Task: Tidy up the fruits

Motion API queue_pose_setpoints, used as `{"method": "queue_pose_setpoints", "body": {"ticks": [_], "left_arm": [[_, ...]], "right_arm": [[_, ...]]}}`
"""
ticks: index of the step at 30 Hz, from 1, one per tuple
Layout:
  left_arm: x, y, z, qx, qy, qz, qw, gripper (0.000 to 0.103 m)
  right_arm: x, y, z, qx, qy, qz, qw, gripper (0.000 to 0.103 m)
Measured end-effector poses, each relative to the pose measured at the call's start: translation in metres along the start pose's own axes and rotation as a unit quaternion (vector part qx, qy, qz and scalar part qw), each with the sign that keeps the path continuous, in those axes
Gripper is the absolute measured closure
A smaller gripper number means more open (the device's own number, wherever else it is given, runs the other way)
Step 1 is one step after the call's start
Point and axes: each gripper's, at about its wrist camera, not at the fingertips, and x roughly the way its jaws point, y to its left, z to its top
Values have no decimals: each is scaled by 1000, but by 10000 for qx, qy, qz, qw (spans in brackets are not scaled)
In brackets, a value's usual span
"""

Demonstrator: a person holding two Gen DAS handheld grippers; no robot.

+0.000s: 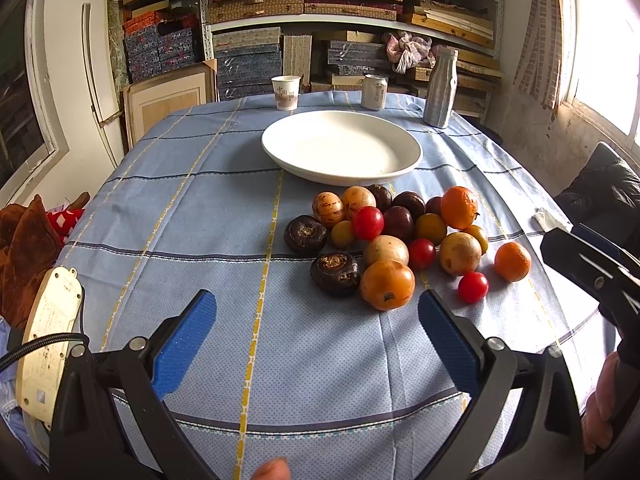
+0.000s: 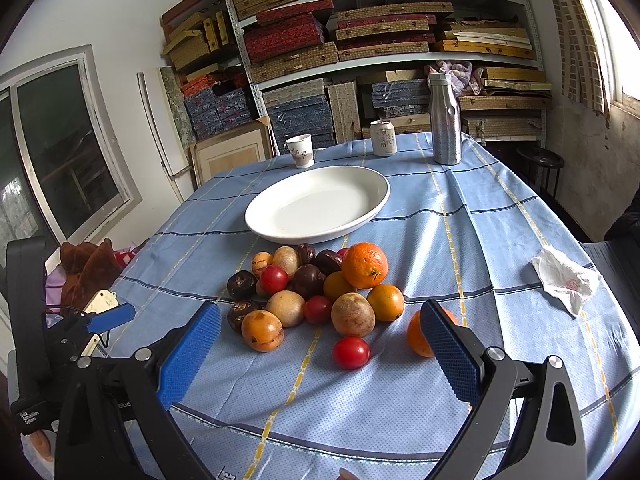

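I count three red cherry tomatoes (image 2: 351,352), two dark water chestnuts (image 1: 335,273) and one empty round white plate (image 1: 342,147). The fruit pile (image 2: 316,292), glossy and mixed orange, tan and maroon, sits on the blue checked tablecloth (image 1: 224,216) just before the plate. My left gripper (image 1: 317,336) and right gripper (image 2: 320,344) both hover spread wide, holding nothing.

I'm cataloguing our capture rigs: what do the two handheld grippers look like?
Both match: the left gripper and right gripper have black angular frames with silver pivot bolts and flat blue, finely dimpled pads. The left one's body carries a white label reading "Data Acquisition System".
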Motion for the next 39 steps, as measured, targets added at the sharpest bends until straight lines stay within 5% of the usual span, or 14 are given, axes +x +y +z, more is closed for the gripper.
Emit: {"method": "queue_pose_setpoints", "body": {"ticks": [39], "left_arm": [[5, -4, -6, -12, 69, -11, 10000, 4]], "right_arm": [[-1, 1, 0, -7, 2, -1, 10000, 3]]}}
